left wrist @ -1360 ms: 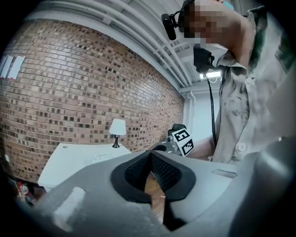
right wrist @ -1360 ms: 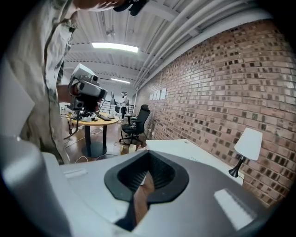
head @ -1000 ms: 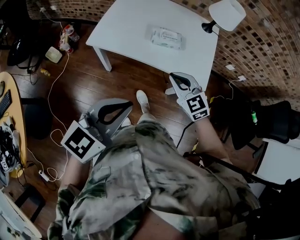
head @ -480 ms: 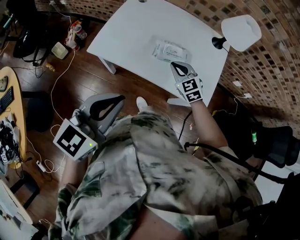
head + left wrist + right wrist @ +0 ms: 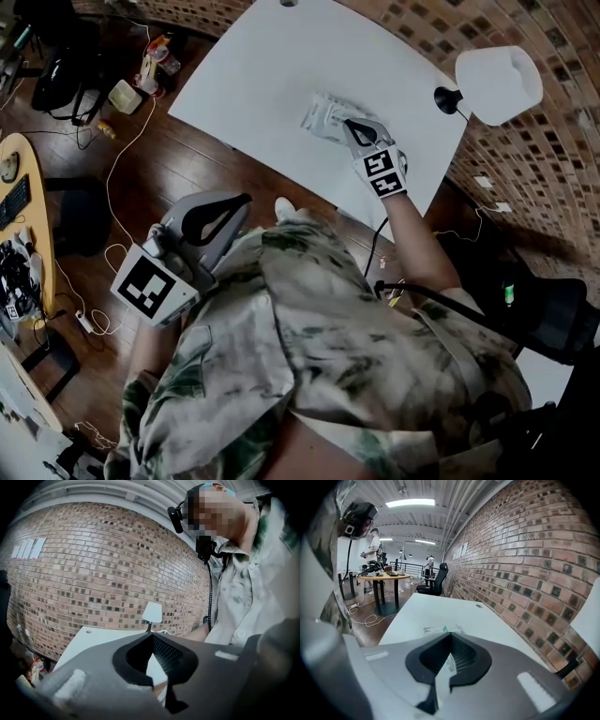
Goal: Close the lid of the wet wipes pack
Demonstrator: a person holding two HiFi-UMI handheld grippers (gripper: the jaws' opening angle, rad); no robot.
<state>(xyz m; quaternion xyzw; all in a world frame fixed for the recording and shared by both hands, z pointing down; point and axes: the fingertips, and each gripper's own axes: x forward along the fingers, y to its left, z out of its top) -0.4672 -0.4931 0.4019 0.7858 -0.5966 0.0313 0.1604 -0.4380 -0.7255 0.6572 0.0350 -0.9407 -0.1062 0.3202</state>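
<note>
White tabletop surface carries the pale plastic wet wipes pack at its right; the right gripper, jaws pressed together, sits over it. Pressing the lid down probably comes next. The left gripper, jaws also together, hangs near the person's body.

Nothing legible appears anywhere. The white soft-plastic wet wipes pack on the white table bears a printed label, too small and blurred to read. The cubes of the left gripper and the right gripper carry black-and-white square code patterns, not letters.
</note>
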